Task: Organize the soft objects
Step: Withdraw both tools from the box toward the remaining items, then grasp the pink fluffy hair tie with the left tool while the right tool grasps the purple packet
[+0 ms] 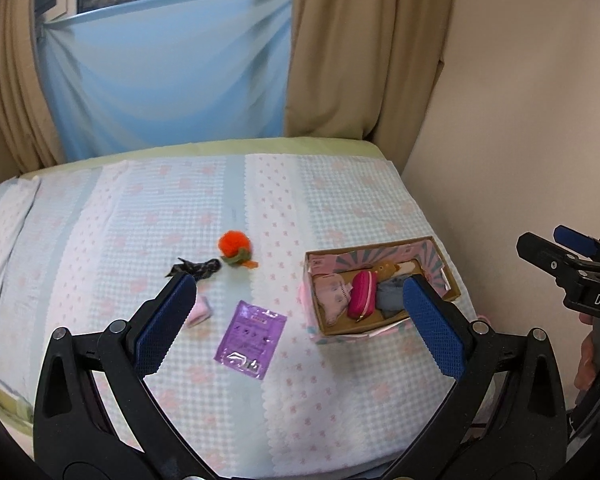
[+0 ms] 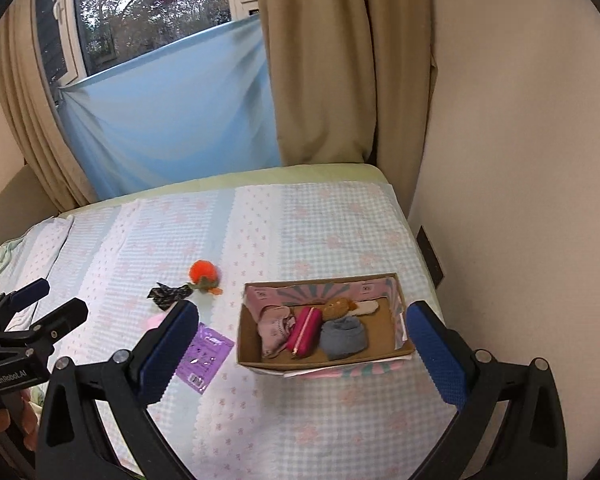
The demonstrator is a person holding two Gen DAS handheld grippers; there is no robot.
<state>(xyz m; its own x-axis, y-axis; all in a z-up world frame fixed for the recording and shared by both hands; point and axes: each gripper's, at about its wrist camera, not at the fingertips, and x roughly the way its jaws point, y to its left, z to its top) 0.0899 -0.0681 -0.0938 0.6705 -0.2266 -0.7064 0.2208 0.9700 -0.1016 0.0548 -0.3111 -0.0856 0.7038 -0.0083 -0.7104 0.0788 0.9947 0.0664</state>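
A cardboard box [image 1: 448, 280] [image 2: 396, 350] sits on the bed at the right and holds a magenta pouch [image 1: 362, 294] [image 2: 306, 330], a blue cloth [image 2: 343, 338], a pale sock [image 2: 274, 330] and a brown plush [image 2: 338, 307]. Loose on the blanket lie an orange pompom [image 1: 234, 244] [image 2: 203, 271], a dark ribbon [image 1: 198, 269] [image 2: 168, 294], a pink soft piece [image 1: 199, 312] and a purple packet [image 1: 250, 338] [image 2: 206, 354]. My left gripper [image 1: 300, 312] is open and empty above the packet. My right gripper [image 2: 302, 332] is open and empty, held above the box.
The bed has a checked blue and white blanket [image 1: 320, 208] with its near edge below me. A cream wall [image 2: 520, 160] runs along the right side. Beige curtains [image 1: 340, 48] and a blue sheet [image 1: 168, 80] hang behind the bed.
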